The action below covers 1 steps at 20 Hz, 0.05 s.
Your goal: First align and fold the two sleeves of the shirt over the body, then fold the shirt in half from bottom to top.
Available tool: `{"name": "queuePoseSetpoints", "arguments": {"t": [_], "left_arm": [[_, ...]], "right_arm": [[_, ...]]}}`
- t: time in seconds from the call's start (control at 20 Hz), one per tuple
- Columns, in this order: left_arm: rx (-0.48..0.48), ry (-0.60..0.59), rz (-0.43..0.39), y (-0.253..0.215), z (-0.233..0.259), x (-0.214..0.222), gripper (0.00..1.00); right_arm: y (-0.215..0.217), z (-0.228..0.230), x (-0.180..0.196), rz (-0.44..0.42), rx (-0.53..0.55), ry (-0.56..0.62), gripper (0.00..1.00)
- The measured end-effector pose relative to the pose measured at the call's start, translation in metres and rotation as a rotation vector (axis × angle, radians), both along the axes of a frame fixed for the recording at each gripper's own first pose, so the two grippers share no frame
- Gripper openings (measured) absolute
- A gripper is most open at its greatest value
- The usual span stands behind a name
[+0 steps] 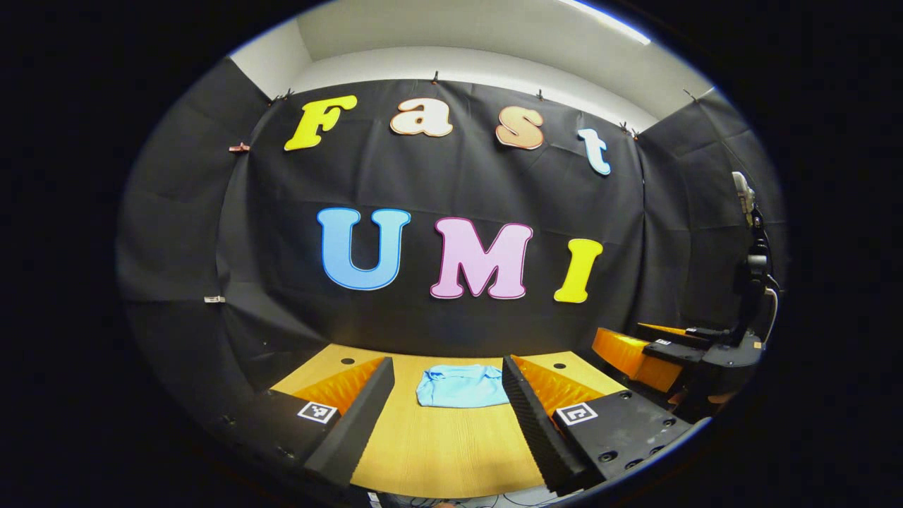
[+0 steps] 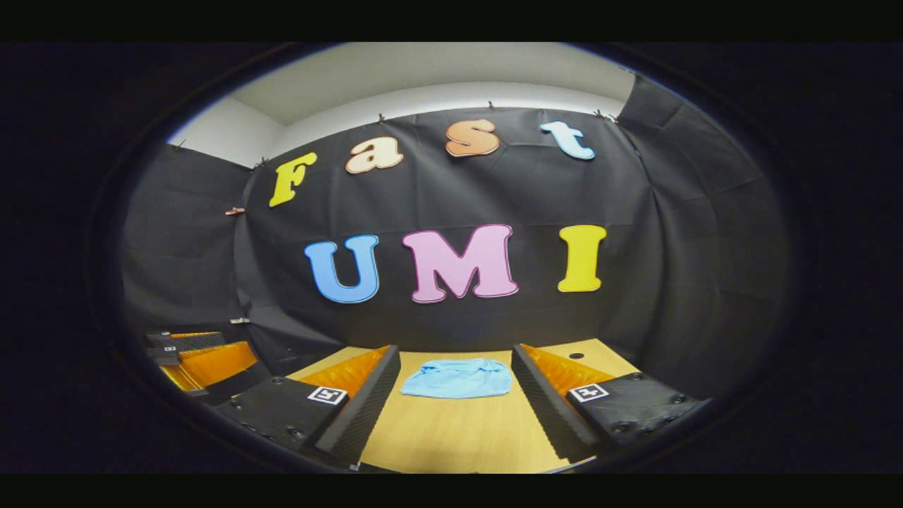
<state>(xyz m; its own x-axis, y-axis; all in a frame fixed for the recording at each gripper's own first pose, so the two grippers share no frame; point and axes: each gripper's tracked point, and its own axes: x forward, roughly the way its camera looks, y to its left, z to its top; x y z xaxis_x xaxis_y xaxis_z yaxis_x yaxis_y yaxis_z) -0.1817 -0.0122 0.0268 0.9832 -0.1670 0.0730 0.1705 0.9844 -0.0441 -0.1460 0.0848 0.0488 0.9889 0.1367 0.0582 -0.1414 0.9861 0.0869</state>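
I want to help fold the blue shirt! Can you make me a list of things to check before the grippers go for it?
1. Light blue cloth shirt lies on the wooden table: ok.
2. Shirt spread flat with both sleeves showing: not ok, it looks bunched or already folded.
3. Left gripper jaws open: ok.
4. Right gripper jaws open: ok.
5. Nothing held in either gripper: ok.
6. Table in front of the shirt free of clutter: ok.
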Motion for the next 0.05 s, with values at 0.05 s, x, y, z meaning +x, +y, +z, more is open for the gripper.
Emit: {"name": "queuePoseSetpoints", "arguments": {"t": [0.05], "left_arm": [[0.004, -0.002, -0.006, -0.0001, 0.0010, -0.0030, 0.97]], "right_arm": [[0.0032, 0.0007, -0.0048, 0.005, 0.000, -0.001, 0.98]]}}
